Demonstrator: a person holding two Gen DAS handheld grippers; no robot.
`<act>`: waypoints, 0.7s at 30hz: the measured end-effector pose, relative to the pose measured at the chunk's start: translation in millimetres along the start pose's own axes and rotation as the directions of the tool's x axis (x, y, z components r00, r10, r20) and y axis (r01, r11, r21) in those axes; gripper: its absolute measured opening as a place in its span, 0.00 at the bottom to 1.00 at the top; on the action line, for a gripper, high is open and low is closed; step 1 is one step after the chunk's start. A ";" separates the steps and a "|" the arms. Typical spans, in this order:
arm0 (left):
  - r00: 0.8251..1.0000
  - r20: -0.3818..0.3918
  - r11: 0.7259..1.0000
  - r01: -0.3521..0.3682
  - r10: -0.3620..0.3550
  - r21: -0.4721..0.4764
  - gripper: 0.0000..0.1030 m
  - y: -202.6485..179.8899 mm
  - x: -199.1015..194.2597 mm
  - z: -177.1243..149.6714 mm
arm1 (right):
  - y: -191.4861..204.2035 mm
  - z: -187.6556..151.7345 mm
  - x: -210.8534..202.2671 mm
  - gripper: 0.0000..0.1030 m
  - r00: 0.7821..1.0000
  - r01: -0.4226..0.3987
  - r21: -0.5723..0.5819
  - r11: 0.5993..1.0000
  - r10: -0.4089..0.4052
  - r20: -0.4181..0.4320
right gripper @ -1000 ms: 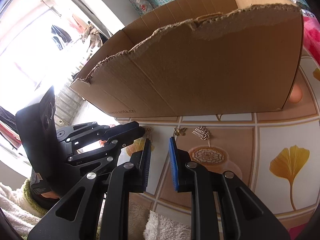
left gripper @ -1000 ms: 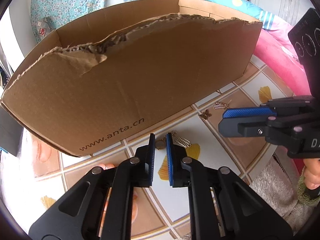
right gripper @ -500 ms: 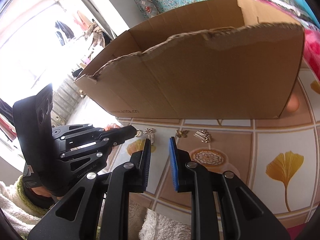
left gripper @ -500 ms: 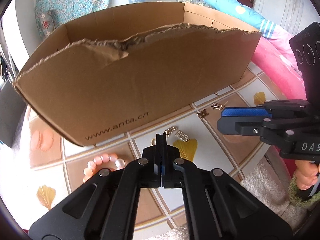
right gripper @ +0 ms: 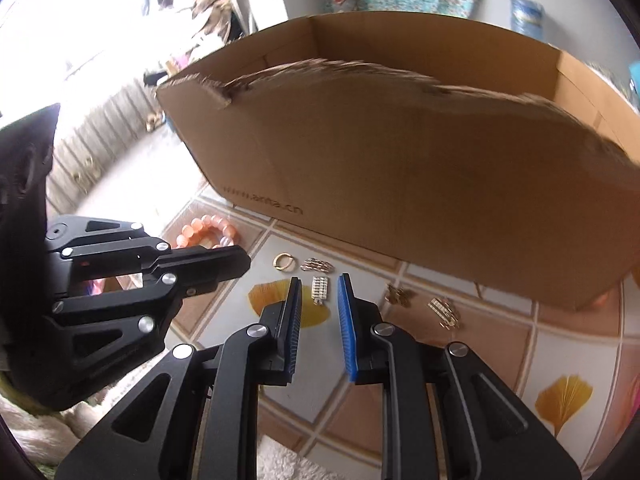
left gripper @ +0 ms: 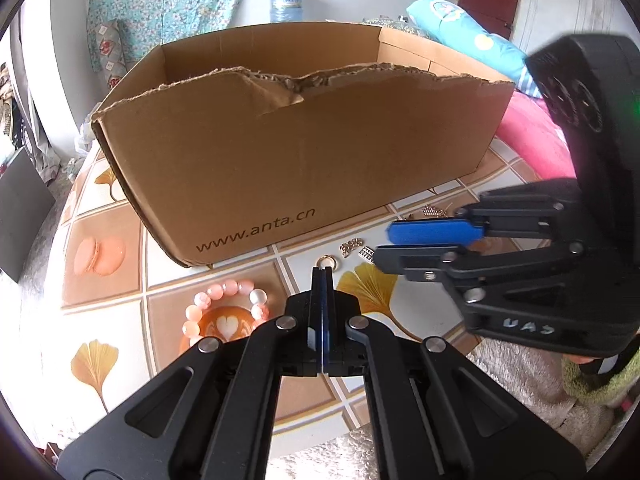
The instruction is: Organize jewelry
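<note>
We keep the cardboard box (left gripper: 304, 152) as our landmark. In front of its printed wall, on the tiled tabletop (right gripper: 568, 344), lie a gold ring (right gripper: 283, 261), small gold charms (right gripper: 320, 289) and a pink bead bracelet (left gripper: 224, 304). Our left gripper (left gripper: 322, 276) is clenched with nothing visibly between its pads, its tips just short of the ring. Our right gripper (right gripper: 319, 312) stands slightly parted and empty over a ladder-shaped charm. These pieces look light, thin and slippery; we judge an edge pinch best.
</note>
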State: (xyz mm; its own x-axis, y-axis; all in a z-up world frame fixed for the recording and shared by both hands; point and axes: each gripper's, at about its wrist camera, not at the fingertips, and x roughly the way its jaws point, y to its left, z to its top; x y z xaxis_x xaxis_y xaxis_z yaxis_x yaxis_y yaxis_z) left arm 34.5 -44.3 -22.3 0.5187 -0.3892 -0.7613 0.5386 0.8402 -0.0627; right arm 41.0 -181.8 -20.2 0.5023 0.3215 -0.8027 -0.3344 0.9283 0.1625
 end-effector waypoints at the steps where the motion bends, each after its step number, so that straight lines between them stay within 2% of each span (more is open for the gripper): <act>1: 1.000 0.003 1.000 -0.002 0.002 0.005 0.00 -1.7 0.5 -0.9 | 2.4 1.7 2.1 0.18 1.000 0.010 -0.016 1.000 -0.010 -0.005; 8: 0.999 0.028 1.000 0.019 -0.020 0.023 0.00 -7.6 -1.1 -6.3 | 17.4 10.6 15.1 0.16 0.995 0.084 -0.105 0.991 -0.089 -0.052; 10: 0.999 0.038 0.999 0.033 -0.033 0.019 0.00 -6.2 -2.4 -8.3 | 20.5 14.0 15.3 0.06 0.994 0.081 -0.120 0.990 -0.090 -0.069; 12: 0.998 0.043 0.999 0.041 -0.041 0.013 0.00 -4.4 -3.3 -10.3 | 24.1 17.7 16.7 0.06 0.992 0.084 -0.126 0.988 -0.095 -0.082; 21: 0.996 0.065 0.998 0.057 -0.056 -0.010 0.00 6.2 -10.3 -17.9 | 10.6 26.3 12.8 0.05 0.992 0.068 -0.026 0.997 -0.070 -0.101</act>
State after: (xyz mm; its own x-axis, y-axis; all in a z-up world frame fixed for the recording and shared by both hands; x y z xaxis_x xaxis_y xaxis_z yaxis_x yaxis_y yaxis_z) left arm 20.6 -28.3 -26.4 0.5299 -0.4598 -0.7126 0.5608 0.8203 -0.1123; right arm 64.9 -162.9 -13.6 0.4410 0.2353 -0.8661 -0.3201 0.9428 0.0932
